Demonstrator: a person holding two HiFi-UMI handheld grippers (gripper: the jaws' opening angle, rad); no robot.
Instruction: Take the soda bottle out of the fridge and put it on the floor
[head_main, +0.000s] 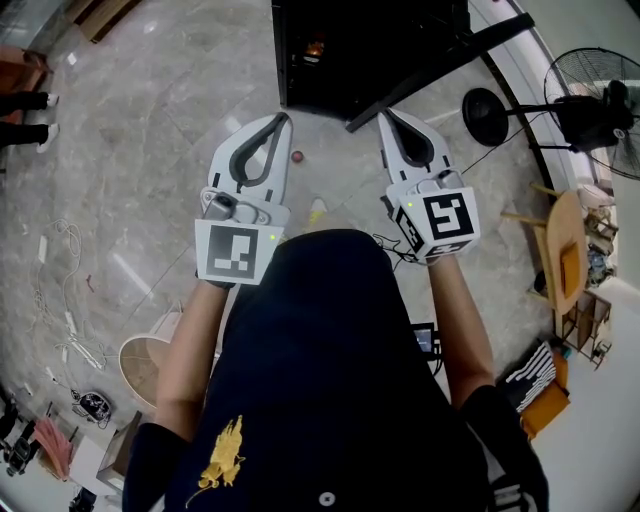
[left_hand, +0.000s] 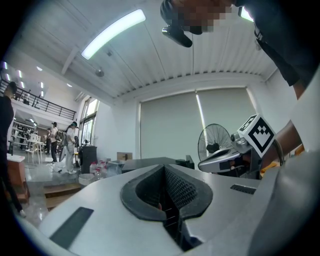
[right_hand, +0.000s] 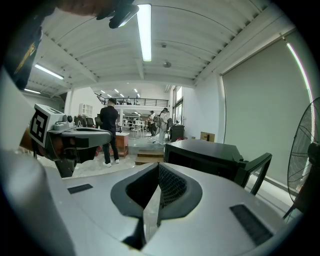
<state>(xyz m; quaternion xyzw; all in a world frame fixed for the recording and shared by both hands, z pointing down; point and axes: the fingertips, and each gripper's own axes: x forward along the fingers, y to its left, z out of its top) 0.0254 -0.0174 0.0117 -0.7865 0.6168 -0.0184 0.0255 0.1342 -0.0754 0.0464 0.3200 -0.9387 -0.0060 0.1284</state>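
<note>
Both closed, empty: left gripper (head_main: 285, 119), right gripper (head_main: 383, 116), before open fridge (head_main: 340, 50). Small red item (head_main: 297, 156) sits on floor (head_main: 150, 150); possibly the soda bottle, unconfirmed

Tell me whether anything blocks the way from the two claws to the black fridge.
Nothing visible does. The black fridge stands with its door swung open, ahead of the shut left claw and right claw. Only a small red round thing lies on the grey floor between. The bottle cannot be made out.

Navy short-sleeved shirt (head_main: 320, 380), yellow emblem (head_main: 222, 455), grey left claw (head_main: 285, 118), right claw (head_main: 383, 116), black-white marker cubes (head_main: 237, 252)
</note>
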